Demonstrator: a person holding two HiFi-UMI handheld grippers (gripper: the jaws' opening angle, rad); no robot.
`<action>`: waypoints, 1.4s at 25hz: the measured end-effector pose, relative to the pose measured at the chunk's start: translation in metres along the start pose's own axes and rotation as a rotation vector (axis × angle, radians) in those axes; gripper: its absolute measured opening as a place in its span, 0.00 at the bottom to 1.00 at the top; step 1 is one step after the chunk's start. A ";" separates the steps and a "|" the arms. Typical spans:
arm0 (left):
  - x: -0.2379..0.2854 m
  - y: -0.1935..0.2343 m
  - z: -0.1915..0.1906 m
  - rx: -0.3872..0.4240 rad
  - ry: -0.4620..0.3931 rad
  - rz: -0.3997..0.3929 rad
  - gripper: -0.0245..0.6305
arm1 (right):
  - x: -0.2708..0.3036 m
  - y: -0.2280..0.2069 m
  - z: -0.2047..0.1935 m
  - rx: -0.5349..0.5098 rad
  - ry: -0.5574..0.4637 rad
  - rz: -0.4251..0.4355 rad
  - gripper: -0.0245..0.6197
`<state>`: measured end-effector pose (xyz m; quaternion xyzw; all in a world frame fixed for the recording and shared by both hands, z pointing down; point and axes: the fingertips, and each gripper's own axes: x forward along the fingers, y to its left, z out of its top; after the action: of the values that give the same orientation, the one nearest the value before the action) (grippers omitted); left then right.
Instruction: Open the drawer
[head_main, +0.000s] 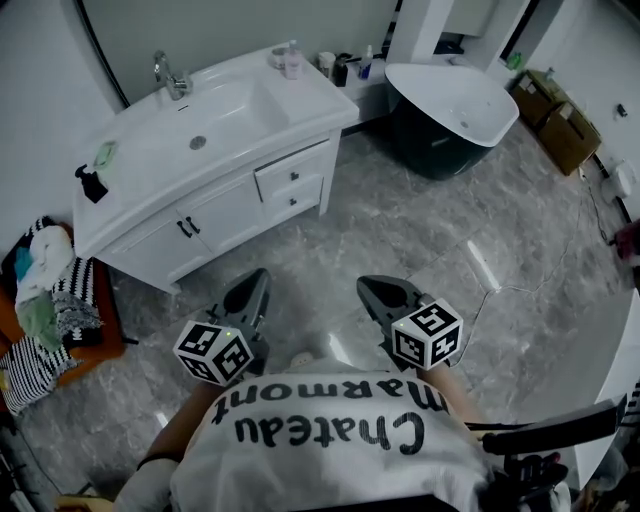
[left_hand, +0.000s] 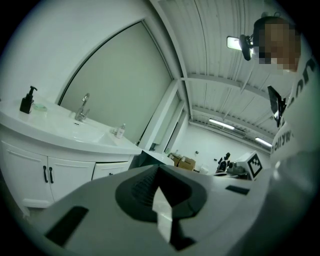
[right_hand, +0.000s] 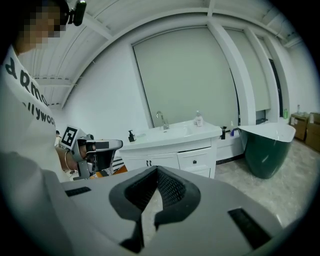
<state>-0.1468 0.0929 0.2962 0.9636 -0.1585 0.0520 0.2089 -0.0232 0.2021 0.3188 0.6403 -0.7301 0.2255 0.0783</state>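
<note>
A white vanity (head_main: 150, 190) with a sink stands at the upper left of the head view. Its two closed drawers, the upper (head_main: 293, 172) and the lower (head_main: 299, 199), sit at its right end, each with a small dark knob. The upper drawer (right_hand: 195, 159) also shows in the right gripper view, and a drawer front (left_hand: 107, 170) in the left gripper view. My left gripper (head_main: 258, 277) and right gripper (head_main: 369, 286) hover side by side over the floor, well short of the vanity. Both are shut and hold nothing; their tips (left_hand: 159, 170) (right_hand: 156, 170) meet.
A dark green bathtub (head_main: 450, 110) stands right of the vanity, with cardboard boxes (head_main: 560, 125) beyond it. An orange basket of clothes (head_main: 50, 300) sits at the left. A faucet (head_main: 172, 75), a black dispenser (head_main: 90, 185) and bottles (head_main: 292, 60) are on the counter. Grey marble floor (head_main: 400, 230) lies between.
</note>
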 end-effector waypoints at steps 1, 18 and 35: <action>0.002 0.004 0.001 -0.002 0.002 -0.004 0.05 | 0.004 -0.001 0.002 0.000 0.003 -0.003 0.05; 0.034 0.051 0.019 -0.004 0.021 -0.039 0.05 | 0.049 -0.013 0.025 -0.018 0.010 -0.063 0.05; 0.073 0.073 0.024 0.020 0.020 0.024 0.05 | 0.097 -0.063 0.047 0.002 0.014 -0.021 0.05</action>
<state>-0.1010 -0.0009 0.3144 0.9631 -0.1674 0.0658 0.2001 0.0300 0.0899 0.3304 0.6462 -0.7226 0.2301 0.0851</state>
